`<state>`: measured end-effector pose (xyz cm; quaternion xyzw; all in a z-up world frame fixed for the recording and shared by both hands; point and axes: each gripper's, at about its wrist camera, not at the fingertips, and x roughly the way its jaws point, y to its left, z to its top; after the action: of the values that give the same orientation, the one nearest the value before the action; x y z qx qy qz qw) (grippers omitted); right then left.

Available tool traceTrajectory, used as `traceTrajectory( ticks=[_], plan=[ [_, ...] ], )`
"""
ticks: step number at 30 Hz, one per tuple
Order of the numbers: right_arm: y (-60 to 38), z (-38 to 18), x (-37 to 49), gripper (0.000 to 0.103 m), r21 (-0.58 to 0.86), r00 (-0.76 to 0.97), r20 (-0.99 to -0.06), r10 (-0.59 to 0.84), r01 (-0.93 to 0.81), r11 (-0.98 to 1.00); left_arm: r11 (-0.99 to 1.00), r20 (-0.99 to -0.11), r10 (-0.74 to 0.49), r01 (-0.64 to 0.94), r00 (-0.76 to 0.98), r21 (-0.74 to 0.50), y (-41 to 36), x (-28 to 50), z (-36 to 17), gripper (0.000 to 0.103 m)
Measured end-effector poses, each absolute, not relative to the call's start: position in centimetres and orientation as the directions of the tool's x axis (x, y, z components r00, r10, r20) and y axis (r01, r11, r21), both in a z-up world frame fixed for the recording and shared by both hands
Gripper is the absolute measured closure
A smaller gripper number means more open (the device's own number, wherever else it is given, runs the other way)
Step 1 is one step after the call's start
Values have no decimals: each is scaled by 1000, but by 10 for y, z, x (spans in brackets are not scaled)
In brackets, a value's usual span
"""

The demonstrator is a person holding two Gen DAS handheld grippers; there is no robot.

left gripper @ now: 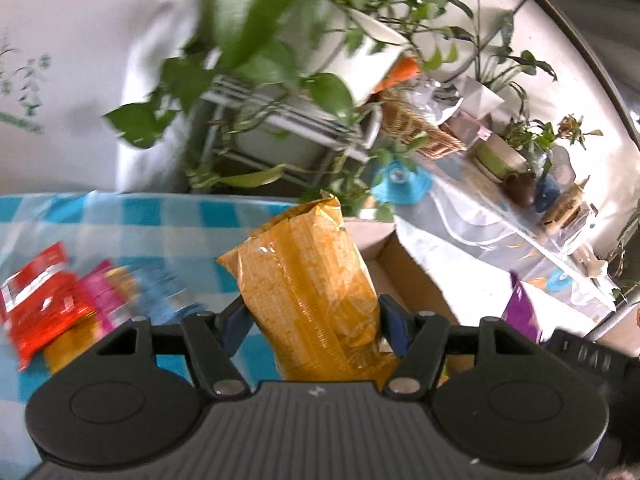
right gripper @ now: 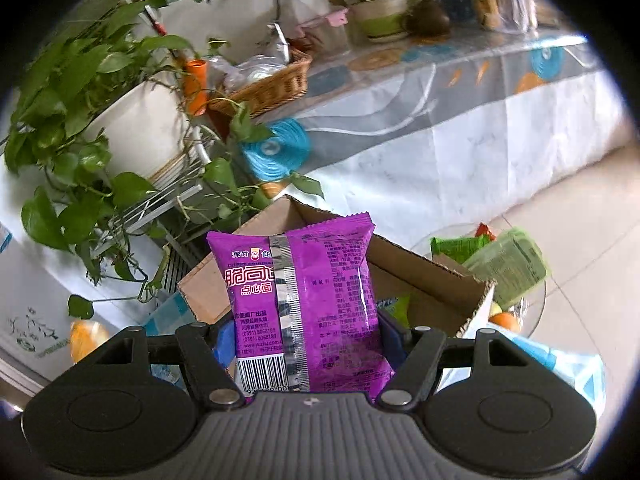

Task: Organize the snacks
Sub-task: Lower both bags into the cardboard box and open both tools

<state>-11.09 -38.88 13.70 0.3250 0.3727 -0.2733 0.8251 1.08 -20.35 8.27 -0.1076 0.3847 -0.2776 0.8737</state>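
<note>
My left gripper (left gripper: pixel 314 320) is shut on an orange snack packet (left gripper: pixel 308 284) and holds it upright above the blue checked table (left gripper: pixel 160 216), next to an open cardboard box (left gripper: pixel 404 268). My right gripper (right gripper: pixel 306 332) is shut on a purple snack packet (right gripper: pixel 308 304), held upright just in front of the same cardboard box (right gripper: pixel 432 276). The purple packet's corner also shows in the left wrist view (left gripper: pixel 520 312). Red, pink and blue snack packets (left gripper: pixel 44 300) lie in a pile on the table at the left.
Potted plants on a metal rack (left gripper: pixel 280 120) stand behind the table. A long covered side table (right gripper: pixel 440 120) carries a wicker basket (right gripper: pixel 272 84) and pots. Green packets and fruit (right gripper: pixel 500 264) sit on a glass surface right of the box.
</note>
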Motion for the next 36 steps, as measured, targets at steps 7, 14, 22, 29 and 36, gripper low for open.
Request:
traceTrajectory(
  ticks=[7, 14, 22, 29, 36],
  plan=[
    [-393, 133, -112, 29, 343, 564, -798, -212, 714, 610, 787, -609, -614, 451, 502, -422, -249, 31, 84, 37],
    [-395, 131, -111, 24, 351, 561, -795, -229, 734, 582, 758, -592, -648, 485, 479, -436, -273, 40, 90, 20],
    [-388, 135, -106, 19, 367, 599, -773, -207, 690, 624, 776, -588, -622, 508, 517, -374, -248, 32, 107, 15],
    [-374, 138, -96, 17, 356, 625, -762, -167, 620, 699, 820, -612, -562, 475, 556, -321, -207, 26, 106, 11],
    [-351, 138, -82, 15, 328, 635, -764, -115, 536, 778, 862, -642, -488, 443, 591, -247, -161, 26, 99, 11]
  ],
)
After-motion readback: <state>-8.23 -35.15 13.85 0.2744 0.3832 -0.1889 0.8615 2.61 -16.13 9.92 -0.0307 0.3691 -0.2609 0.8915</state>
